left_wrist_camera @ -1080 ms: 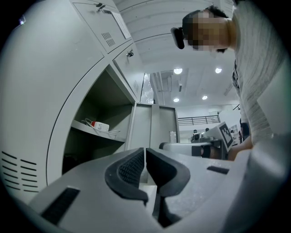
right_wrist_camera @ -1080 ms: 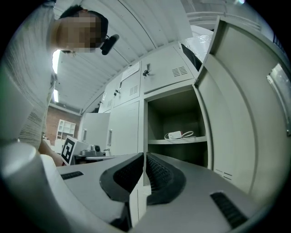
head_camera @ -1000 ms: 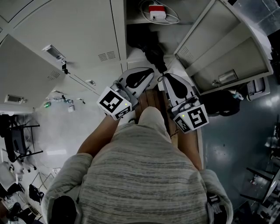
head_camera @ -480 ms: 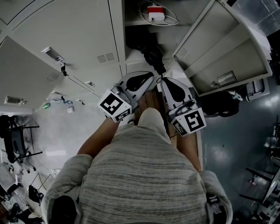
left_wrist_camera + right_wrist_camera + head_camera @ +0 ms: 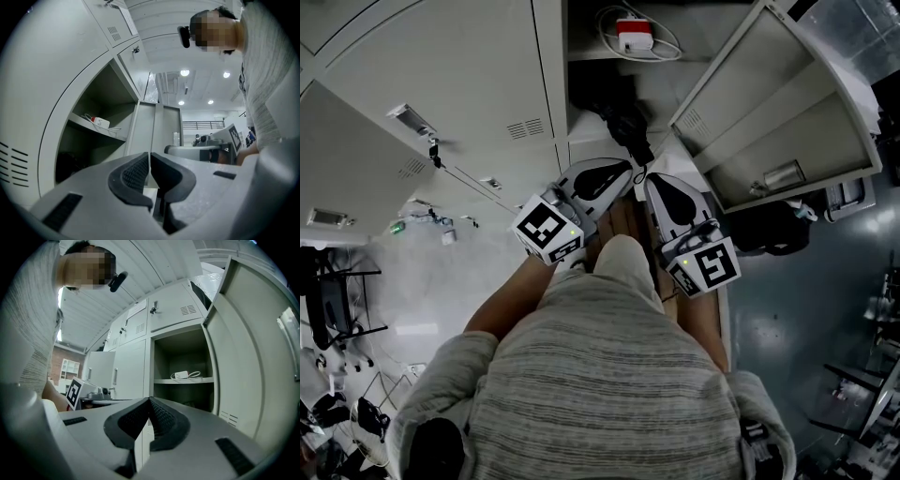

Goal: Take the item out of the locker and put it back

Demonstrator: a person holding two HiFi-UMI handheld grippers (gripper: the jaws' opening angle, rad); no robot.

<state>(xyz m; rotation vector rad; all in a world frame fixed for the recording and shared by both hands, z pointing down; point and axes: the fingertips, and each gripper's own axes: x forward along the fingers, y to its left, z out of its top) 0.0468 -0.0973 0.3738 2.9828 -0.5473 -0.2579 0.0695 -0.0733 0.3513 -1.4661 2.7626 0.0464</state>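
Both grippers are empty. Left gripper (image 5: 626,167) has its jaws pressed together with nothing between them, and right gripper (image 5: 649,176) is the same. They're side by side, just in front of the open locker (image 5: 551,80), pointing into it.

The task doesn't say which item it means, and there are two candidates:
- White adapter (image 5: 635,28) with a red top and a looped white cable (image 5: 667,39), mid-shelf on the locker shelf (image 5: 586,54).
- Dark bag-like thing (image 5: 617,105) on the locker floor under the shelf, reaching the front edge, near the gripper tips. It's too shadowed to identify.

Risks from here:
- The jaws are closed, so they must open before going in, or they'll just shove the item back.
- The cable loops hang loose. Grabbing the adapter alone could drag or snag the cable on the shelf edge.
- The locker door (image 5: 787,112) is swung open just beside the right gripper and is easy to knock on the way in or out.
- The opening is narrow and the two grippers are nearly touching, so they could clash inside.
- The lower compartment is dark, so a blind grasp could catch only loose fabric.

Writing: none legible. The marker cubes (image 5: 547,225) carry only black-and-white square codes. No brand can be read on the adapter.
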